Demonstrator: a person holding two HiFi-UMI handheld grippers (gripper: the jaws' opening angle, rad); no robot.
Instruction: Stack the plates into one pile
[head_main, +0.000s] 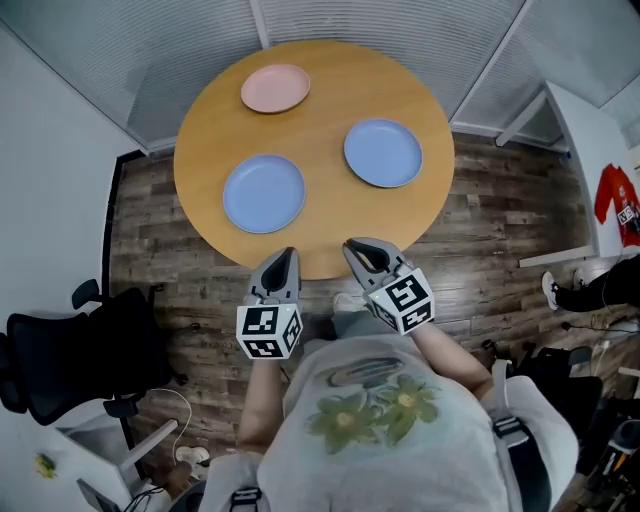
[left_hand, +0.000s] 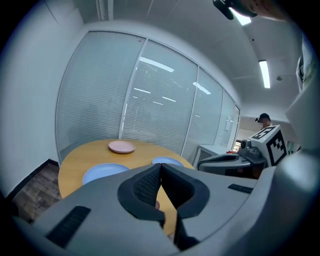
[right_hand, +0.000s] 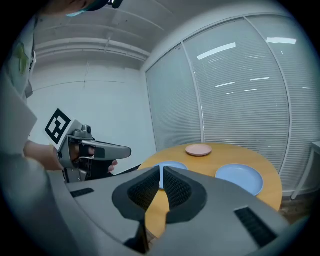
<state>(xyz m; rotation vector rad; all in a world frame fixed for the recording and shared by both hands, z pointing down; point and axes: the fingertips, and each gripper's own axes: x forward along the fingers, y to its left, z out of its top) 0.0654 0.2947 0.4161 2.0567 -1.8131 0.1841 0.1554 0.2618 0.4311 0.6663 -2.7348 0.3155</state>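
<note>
Three plates lie apart on a round wooden table (head_main: 320, 235): a pink plate (head_main: 275, 88) at the far side, a blue plate (head_main: 263, 193) at the near left and a second blue plate (head_main: 383, 152) at the right. My left gripper (head_main: 286, 259) and right gripper (head_main: 357, 250) hover side by side at the table's near edge, both shut and holding nothing. In the left gripper view the shut left gripper (left_hand: 160, 169) points toward the pink plate (left_hand: 121, 146). In the right gripper view the shut right gripper (right_hand: 161, 175) faces the table, with the right blue plate (right_hand: 239, 178) ahead.
A black office chair (head_main: 70, 360) stands on the wood floor at the near left. Glass walls with blinds (head_main: 200, 40) run behind the table. A white desk (head_main: 560, 110) sits at the right. A person (left_hand: 263, 120) stands far off in the left gripper view.
</note>
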